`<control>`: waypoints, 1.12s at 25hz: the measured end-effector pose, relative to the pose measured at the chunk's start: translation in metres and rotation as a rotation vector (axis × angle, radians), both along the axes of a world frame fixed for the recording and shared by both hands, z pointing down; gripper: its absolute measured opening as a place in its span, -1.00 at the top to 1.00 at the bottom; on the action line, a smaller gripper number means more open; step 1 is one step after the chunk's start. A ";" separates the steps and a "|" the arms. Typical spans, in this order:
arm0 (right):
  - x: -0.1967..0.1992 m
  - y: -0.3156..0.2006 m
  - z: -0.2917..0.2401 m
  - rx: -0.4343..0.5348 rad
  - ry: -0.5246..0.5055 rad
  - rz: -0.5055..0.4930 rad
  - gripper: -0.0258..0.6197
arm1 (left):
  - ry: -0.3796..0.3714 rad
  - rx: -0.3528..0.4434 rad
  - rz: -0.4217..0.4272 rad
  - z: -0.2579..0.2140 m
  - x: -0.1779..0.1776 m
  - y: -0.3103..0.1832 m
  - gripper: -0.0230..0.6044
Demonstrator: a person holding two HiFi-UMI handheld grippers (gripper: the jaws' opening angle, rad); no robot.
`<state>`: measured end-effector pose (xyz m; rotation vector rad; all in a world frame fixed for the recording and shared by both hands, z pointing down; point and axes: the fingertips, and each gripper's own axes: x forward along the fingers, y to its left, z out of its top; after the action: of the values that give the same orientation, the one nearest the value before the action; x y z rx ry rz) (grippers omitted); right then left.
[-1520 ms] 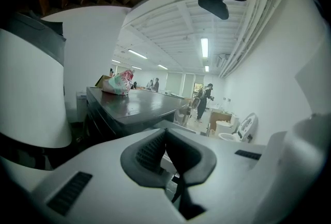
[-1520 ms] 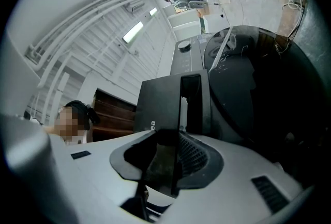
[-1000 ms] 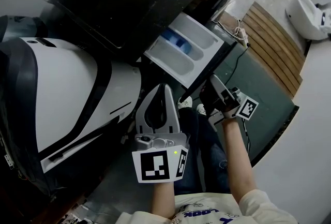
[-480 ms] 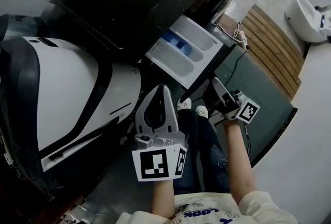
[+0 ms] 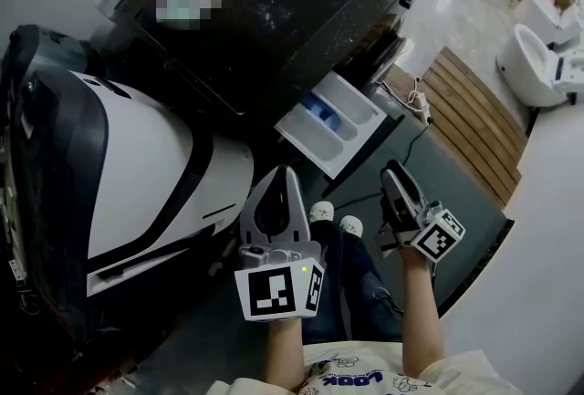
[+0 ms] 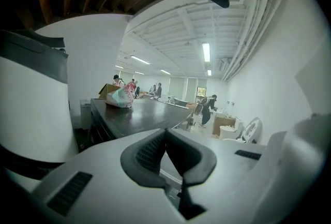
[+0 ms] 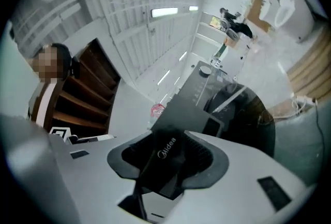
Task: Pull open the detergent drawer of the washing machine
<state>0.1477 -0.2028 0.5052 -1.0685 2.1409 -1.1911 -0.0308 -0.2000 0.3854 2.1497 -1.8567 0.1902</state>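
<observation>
Head view: the detergent drawer (image 5: 333, 124) sticks out of the black washing machine (image 5: 301, 10), pulled open.
The drawer is white inside with a blue part (image 5: 319, 109) in one box, and it hangs out over the floor. The right tool (image 5: 392, 172) is near the drawer's dark front. Its jaws stand apart and have just been closing a little. The right gripper view shows that dark front in the gap, but the pads do not press on it. The left tool (image 5: 286, 176) is just beside the right one, below the drawer, with its jaws together and nothing in them. A big white and black machine (image 5: 137, 174) stands at the left.
</observation>
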 end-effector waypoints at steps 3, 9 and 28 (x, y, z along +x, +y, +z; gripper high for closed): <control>0.003 -0.003 -0.037 0.055 0.151 0.027 0.48 | 0.000 0.027 -0.009 -0.023 -0.005 0.000 0.88; -0.007 -0.006 -0.119 0.201 0.443 0.030 0.58 | -0.016 0.073 -0.020 -0.072 -0.014 0.003 0.88; -0.064 -0.014 -0.291 0.474 0.778 0.112 0.88 | -0.056 0.244 -0.094 -0.200 -0.055 0.016 0.88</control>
<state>0.0840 -0.2166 0.2141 -1.5452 2.6664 -0.1602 -0.0862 -0.1838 0.1854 2.2246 -2.1042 0.0034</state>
